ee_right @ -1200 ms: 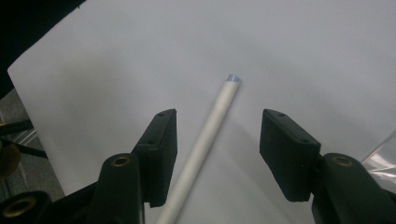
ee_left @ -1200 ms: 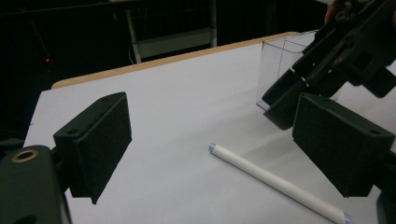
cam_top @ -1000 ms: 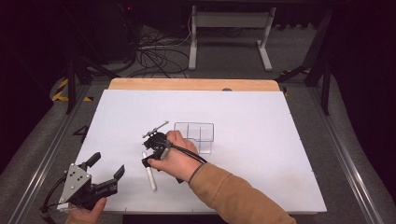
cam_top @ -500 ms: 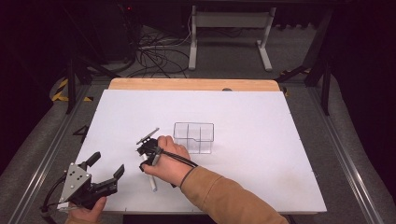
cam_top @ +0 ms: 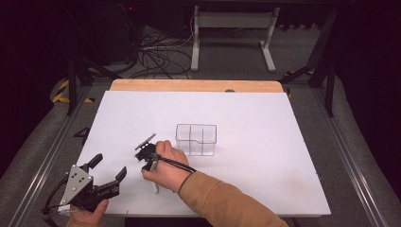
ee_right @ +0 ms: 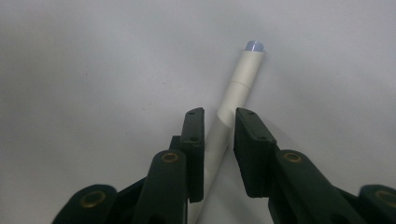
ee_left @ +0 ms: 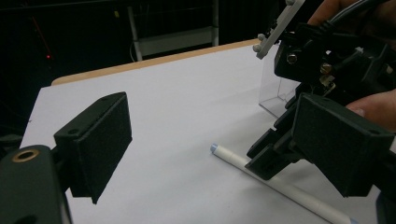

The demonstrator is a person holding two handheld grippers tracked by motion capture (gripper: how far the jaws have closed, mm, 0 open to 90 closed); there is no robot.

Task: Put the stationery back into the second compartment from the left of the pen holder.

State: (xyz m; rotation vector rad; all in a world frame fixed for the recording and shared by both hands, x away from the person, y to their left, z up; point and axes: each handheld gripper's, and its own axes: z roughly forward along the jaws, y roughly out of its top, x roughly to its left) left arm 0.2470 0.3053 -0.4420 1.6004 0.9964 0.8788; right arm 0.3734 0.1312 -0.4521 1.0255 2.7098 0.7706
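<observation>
White board covers the table point(cam_top: 265, 123), with a strip of bare wood along its far edge. At the near left corner in the high view, the left gripper point(cam_top: 108, 166) rests low in a hand that the frame's bottom edge cuts off; its two jaws stand wide apart with nothing between them, and its own view shows both black pads with open table between.

Further right, the right gripper point(cam_top: 150, 166) points down at the table under the person's right hand point(cam_top: 169, 163), which covers most of it from above. One white marker point(ee_right: 233, 100) lies flat on the table beneath it. From the high view just a short stub of the marker shows below the hand. In the right gripper view the marker runs up between the two jaws, its pale blue end pointing away; the jaws have just been closing and stand close on either side of the barrel, but I cannot tell whether the pads press it yet. The left gripper view shows the marker with its near end cut off by the frame.

Right again stands one clear plastic organizer point(cam_top: 196, 140), divided into three compartments, just beside the right hand and apart from the marker.
</observation>
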